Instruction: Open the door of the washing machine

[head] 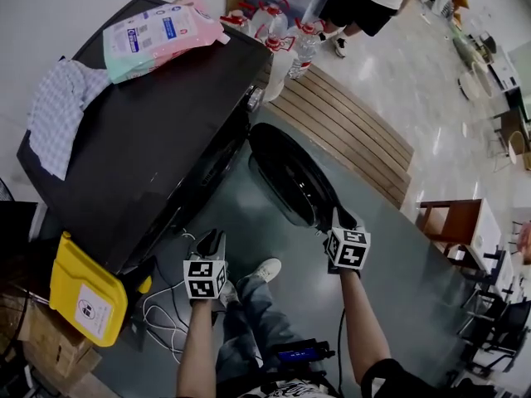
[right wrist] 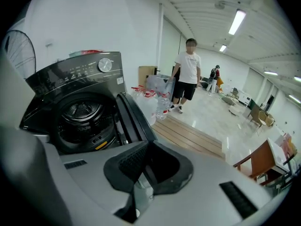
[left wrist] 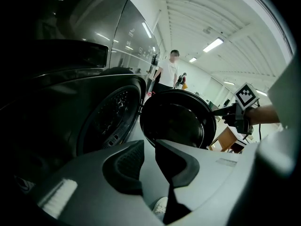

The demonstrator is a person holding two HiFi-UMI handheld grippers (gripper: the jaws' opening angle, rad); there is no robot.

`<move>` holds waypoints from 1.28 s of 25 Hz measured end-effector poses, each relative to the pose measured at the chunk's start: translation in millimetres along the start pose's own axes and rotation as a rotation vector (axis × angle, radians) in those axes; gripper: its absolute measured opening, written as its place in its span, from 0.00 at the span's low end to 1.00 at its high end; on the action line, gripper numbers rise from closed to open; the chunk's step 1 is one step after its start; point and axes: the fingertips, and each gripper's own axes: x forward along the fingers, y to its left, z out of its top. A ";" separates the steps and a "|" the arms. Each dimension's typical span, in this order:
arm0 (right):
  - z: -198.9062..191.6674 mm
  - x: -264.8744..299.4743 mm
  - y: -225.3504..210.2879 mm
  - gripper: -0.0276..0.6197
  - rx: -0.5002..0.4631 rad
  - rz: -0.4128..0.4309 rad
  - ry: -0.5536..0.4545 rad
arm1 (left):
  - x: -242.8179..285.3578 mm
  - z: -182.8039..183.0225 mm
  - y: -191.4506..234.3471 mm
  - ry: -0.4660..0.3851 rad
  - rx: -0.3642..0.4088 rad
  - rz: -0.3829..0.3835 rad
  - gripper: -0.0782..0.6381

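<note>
The dark washing machine (head: 158, 139) stands at the left, and its round door (head: 286, 177) hangs swung out from the front. In the right gripper view the drum opening (right wrist: 82, 114) is bare. My right gripper (head: 336, 222) is shut on the door's free edge; the door rim (right wrist: 131, 119) runs in between the pads of my right gripper (right wrist: 146, 161). My left gripper (head: 209, 243) hovers low in front of the machine. The jaws of my left gripper (left wrist: 149, 161) stand a little apart with nothing between them, facing the door (left wrist: 178, 121) and the drum (left wrist: 110, 117).
On the machine's top lie a pink-and-green pouch (head: 162, 36) and a checked cloth (head: 58, 110). A yellow container (head: 83, 297) and cables (head: 162, 313) sit at its left foot. Water bottles (head: 282, 36), a slatted wooden platform (head: 348, 131), a wooden table (head: 452, 218) and a standing person (right wrist: 188, 74) lie beyond.
</note>
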 end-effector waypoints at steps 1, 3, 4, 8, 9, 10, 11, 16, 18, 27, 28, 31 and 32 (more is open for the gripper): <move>2.8 3.4 -6.0 0.09 0.006 -0.007 -0.002 | 1.4 3.4 0.5 -0.005 0.000 0.006 0.21; 7.4 9.0 -14.9 0.05 0.003 -0.016 -0.003 | 3.2 9.9 -0.1 -0.013 0.003 0.016 0.21; 9.0 10.9 -18.6 0.05 -0.003 -0.023 0.000 | 3.4 12.5 -1.4 -0.016 0.004 0.018 0.21; 17.1 20.5 -32.0 0.05 0.003 -0.030 0.004 | 4.4 25.5 -5.6 -0.031 0.023 0.019 0.21; 18.4 22.7 -33.6 0.05 0.005 -0.027 0.009 | 3.6 28.3 -6.0 -0.034 0.028 0.019 0.21; 19.6 23.6 -34.3 0.05 0.003 -0.025 0.015 | 1.8 31.1 -6.5 -0.036 0.033 0.020 0.21; 21.6 22.2 -34.2 0.05 -0.001 -0.027 0.015 | -1.0 34.0 -7.6 -0.039 0.036 0.020 0.21; 44.6 -32.8 -16.9 0.05 0.058 -0.024 -0.112 | -32.3 66.1 -23.5 -0.091 0.068 0.014 0.21; 51.5 -67.6 1.2 0.05 0.096 0.022 -0.166 | -53.4 84.7 -32.6 -0.130 0.076 0.008 0.19; 76.7 -213.1 74.5 0.05 0.117 0.136 -0.375 | -163.9 173.9 -66.5 -0.344 0.133 -0.029 0.11; 77.8 -226.3 77.6 0.05 0.127 0.134 -0.396 | -176.7 179.5 -68.7 -0.367 0.138 -0.028 0.11; 77.7 -258.0 87.9 0.05 0.133 0.145 -0.446 | -211.1 189.9 -75.9 -0.432 0.150 -0.035 0.11; 78.5 -266.2 90.8 0.05 0.127 0.149 -0.462 | -220.0 192.8 -78.5 -0.449 0.154 -0.040 0.11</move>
